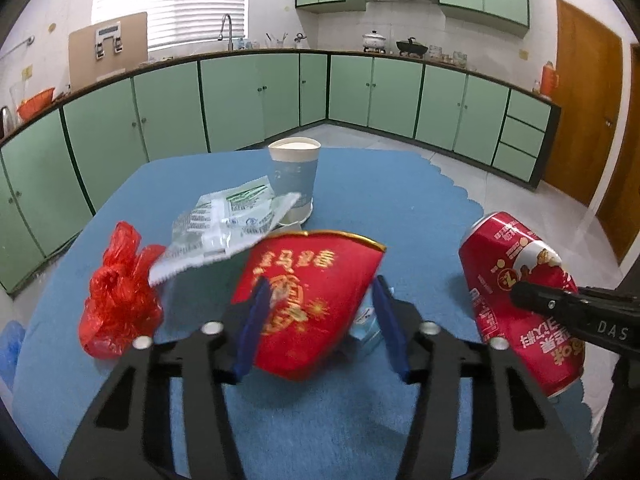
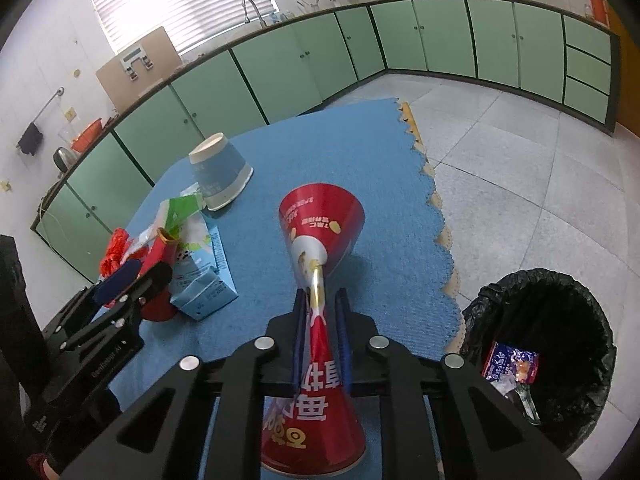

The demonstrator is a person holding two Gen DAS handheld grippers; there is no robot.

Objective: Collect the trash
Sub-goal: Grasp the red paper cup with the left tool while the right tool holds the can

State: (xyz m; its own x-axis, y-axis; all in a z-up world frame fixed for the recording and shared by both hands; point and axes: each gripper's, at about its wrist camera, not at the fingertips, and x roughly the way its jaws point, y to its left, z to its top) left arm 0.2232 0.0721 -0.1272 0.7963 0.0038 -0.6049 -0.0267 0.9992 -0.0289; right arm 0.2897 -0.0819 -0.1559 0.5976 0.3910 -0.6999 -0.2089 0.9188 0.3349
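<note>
Red can crushed in my right gripper, red paper cup between the jaws of my left.

My right gripper [image 2: 320, 340] pinches the red can [image 2: 320, 236] flat at its waist; its long axis runs away from me along the fingers, the far end over the blue cloth [image 2: 380, 152], and its white Chinese print I cannot read. My left gripper [image 1: 318, 320] stands half wide around the red paper cup [image 1: 308, 300], gold characters on it, its gold rim pointing away from me; whether the pads press it I cannot tell. Beside it lie a blue carton [image 2: 208, 284], printed plastic wrappers [image 1: 228, 220] and a red plastic bag [image 1: 118, 292], with a blue-grey cup [image 1: 294, 176] mouth down behind. The black-lined bin [image 2: 560, 304] on the floor holds a printed wrapper [image 2: 510, 362].
</note>
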